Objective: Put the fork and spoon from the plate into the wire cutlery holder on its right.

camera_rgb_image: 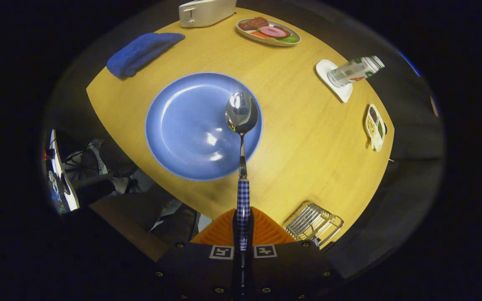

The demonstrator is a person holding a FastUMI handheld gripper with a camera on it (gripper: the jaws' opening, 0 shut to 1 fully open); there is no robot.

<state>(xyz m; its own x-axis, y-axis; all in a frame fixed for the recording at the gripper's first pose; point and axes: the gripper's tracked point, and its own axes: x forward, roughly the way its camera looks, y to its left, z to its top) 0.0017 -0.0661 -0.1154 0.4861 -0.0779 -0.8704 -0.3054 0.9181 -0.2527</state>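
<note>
Spoon [242, 125] clamped by its checked handle between both fingers of the hand-held gripper [243, 228], bowl raised over the right part of the blue plate [182, 125]. Folded blue cloth [142, 52] lies beyond the plate on the desk [308, 138]. Wire cutlery holder [314, 222] stands just right of the fingers, near the desk edge.

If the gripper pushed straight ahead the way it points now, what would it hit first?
Likely the blue plate: the gripper, shut on the spoon, points at it, and the spoon's bowl leads over the plate's right rim. Height above it is unclear.
</note>
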